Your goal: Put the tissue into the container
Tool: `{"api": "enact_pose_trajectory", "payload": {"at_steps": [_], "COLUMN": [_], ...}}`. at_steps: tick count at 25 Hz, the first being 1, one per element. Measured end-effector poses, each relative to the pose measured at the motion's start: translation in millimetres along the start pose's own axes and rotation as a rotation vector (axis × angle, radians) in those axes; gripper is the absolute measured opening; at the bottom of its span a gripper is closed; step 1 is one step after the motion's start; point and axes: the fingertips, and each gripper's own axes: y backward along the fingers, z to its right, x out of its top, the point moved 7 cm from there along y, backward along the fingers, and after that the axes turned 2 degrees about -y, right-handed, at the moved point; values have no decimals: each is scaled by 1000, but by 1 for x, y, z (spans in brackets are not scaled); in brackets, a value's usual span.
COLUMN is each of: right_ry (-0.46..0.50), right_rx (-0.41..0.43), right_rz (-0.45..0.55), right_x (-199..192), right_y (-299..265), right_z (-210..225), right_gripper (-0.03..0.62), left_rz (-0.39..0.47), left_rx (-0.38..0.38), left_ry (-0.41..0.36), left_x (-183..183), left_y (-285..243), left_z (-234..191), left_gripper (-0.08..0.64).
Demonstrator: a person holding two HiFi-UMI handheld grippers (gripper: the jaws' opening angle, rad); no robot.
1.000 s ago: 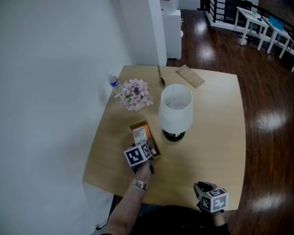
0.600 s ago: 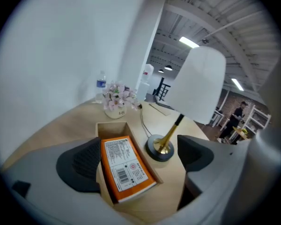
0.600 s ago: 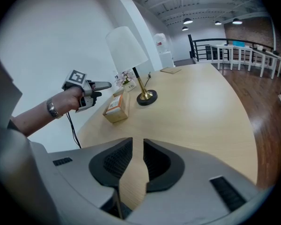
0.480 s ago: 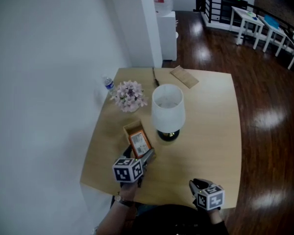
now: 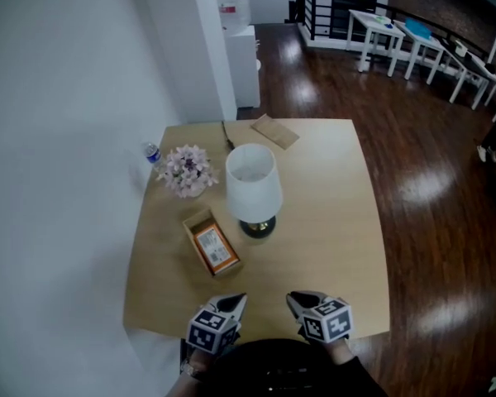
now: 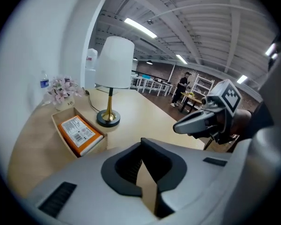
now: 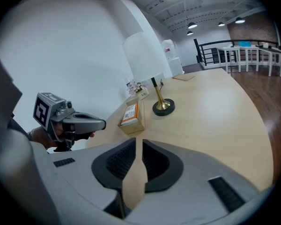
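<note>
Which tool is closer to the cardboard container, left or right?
Left. The left tool, jaws shut, is at the near table edge straight in front of the container; the right tool is at that edge too, farther off to the container's right.

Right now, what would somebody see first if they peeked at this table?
Probably the table lamp with its big white shade, standing in the middle of the wooden table. Just left of it, an orange tissue pack lies in an open cardboard container, with pink flowers farther back. At the near edge, the left gripper and right gripper are both shut and empty.
</note>
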Motion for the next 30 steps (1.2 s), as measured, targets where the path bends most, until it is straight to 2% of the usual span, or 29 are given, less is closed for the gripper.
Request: {"api": "enact_pose_trajectory", "payload": {"at_steps": [2, 7, 30], "right_ry": [27, 57, 25], "right_rx": [-10, -52, -87], "right_rz": [3, 5, 20], "right_x": [2, 1, -4], "right_y": [-1, 0, -6], "right_z": [-6, -16, -39], "right_gripper": [3, 3, 3], "left_rz": [-9, -35, -33], "left_rx": [-32, -70, -98], "left_ry": [-20, -65, -96], "left_x": [-5, -9, -9], "left_y": [-2, 2, 19], "left_z": [4, 5, -15], "left_gripper": [3, 3, 3]}}
